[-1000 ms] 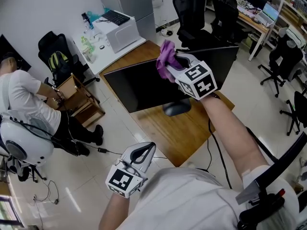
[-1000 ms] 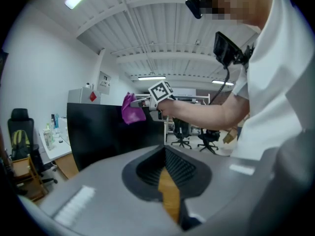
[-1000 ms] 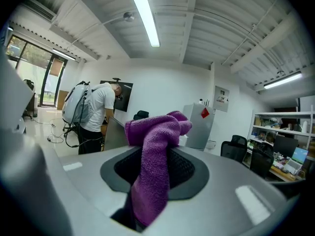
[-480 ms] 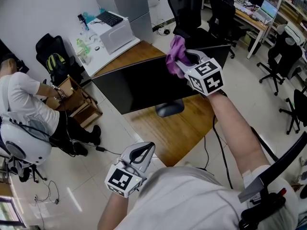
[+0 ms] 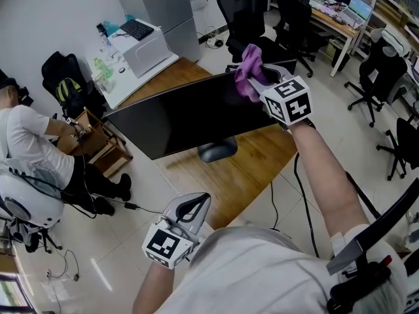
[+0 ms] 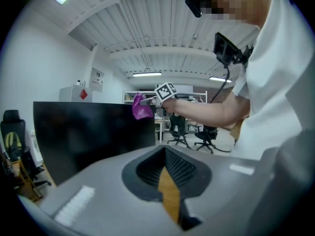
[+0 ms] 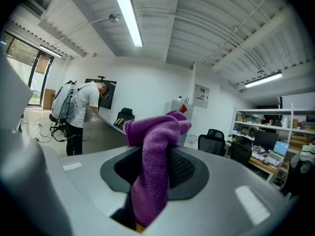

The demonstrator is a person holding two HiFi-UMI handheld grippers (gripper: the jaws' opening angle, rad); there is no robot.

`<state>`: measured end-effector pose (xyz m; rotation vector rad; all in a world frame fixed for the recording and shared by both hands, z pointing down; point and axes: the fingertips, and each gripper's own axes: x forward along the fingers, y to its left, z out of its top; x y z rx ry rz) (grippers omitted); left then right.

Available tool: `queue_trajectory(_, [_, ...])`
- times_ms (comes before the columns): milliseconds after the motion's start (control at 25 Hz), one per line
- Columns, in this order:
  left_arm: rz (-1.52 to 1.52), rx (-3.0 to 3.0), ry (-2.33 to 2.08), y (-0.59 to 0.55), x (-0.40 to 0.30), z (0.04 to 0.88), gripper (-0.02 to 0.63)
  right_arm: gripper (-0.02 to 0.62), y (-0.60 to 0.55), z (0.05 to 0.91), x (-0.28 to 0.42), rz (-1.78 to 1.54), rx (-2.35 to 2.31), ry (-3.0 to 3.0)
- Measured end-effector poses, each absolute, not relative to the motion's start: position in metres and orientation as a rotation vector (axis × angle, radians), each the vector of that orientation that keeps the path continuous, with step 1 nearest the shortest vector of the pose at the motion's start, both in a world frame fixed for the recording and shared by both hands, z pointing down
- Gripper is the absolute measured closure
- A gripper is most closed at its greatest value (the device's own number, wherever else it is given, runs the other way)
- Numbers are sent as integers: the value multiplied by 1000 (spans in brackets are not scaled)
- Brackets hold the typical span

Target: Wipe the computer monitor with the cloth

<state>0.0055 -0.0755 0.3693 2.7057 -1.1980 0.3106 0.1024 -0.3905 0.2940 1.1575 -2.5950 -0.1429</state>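
Observation:
A black computer monitor [image 5: 183,118] stands on a wooden desk [image 5: 242,175], its dark screen facing me. My right gripper [image 5: 256,77] is shut on a purple cloth [image 5: 249,69] and holds it at the monitor's top right corner. In the right gripper view the purple cloth [image 7: 152,166] hangs bunched between the jaws. My left gripper [image 5: 196,205] is low by my body, away from the desk, its jaws closed with nothing in them. The left gripper view shows the monitor [image 6: 93,136] and the cloth [image 6: 141,108] at its upper edge.
A white printer [image 5: 144,44] sits on a white side table behind the desk. Black office chairs [image 5: 245,15] stand beyond the monitor and at the right. A person [image 5: 33,149] in white bends over a wooden box at the left. A cable [image 5: 288,195] hangs off the desk.
My right gripper with the cloth has slid rightward along the monitor's top edge to its right corner. My head view has shifted. The left gripper has stayed put.

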Motion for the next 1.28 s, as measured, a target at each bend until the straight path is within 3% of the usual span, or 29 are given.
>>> queue_trajectory(720, [309,2694,-1187,-90,69,378,583,466,-427,300,234,-129,1326,-2493])
queue_trajectory(1280, [358,2671,-1200,-97,83,377,583,466,-442,352,262,-38,1307,-2439])
